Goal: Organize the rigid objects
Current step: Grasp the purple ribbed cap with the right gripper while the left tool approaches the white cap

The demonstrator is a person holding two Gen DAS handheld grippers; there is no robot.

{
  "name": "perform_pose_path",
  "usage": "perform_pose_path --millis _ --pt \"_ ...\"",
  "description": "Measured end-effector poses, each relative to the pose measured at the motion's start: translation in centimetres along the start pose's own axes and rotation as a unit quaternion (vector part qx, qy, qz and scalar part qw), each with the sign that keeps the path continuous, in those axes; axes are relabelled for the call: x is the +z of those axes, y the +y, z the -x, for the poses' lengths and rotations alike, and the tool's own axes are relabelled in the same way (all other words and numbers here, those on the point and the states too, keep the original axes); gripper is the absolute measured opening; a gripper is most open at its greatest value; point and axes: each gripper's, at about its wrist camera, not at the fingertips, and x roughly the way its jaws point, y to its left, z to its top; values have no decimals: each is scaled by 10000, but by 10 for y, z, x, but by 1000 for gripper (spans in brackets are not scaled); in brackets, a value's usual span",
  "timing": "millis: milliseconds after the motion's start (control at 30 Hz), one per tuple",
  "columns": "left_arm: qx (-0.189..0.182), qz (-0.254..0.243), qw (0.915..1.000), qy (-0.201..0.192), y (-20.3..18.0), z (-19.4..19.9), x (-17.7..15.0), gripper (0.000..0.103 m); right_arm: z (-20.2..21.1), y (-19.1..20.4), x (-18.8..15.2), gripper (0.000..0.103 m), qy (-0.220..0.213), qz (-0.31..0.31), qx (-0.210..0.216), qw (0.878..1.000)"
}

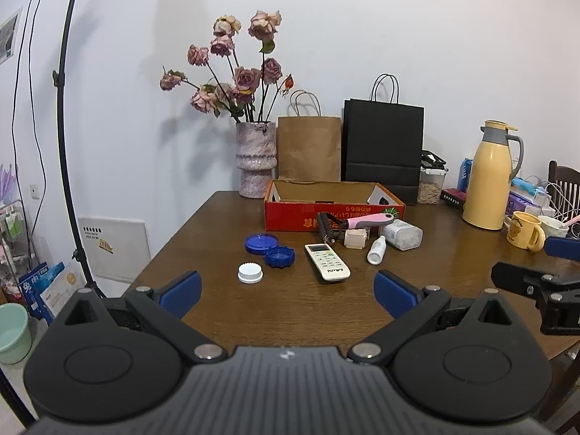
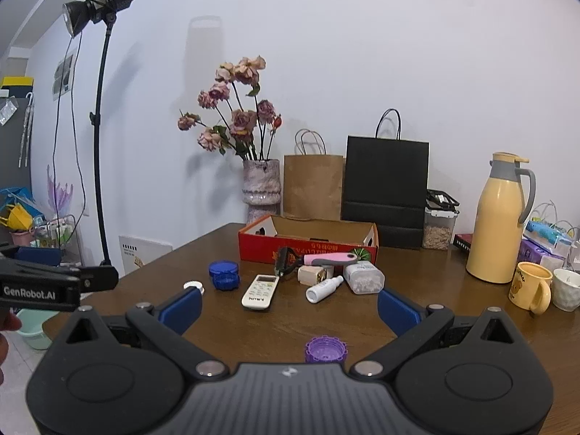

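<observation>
Both grippers, left (image 1: 287, 291) and right (image 2: 290, 302), are hovering with fingers wide apart and holding nothing, so you are risking knocking the remote (image 1: 327, 261) or bottle (image 1: 376, 251), crowded together on the tabletop (image 1: 290, 311) before the red box (image 1: 333, 212).

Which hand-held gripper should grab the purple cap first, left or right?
Right, probably. The purple cap lies just ahead of the open right hand-held gripper, between its fingers; the left wrist view doesn't show it at all.
</observation>
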Motion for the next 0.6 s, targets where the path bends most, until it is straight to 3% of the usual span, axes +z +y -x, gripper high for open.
perform_pose_path --millis 600 --pt "33 74 9989 462 5 -63 -14 103 -66 -19 -25 103 576 -227 -76 9981"
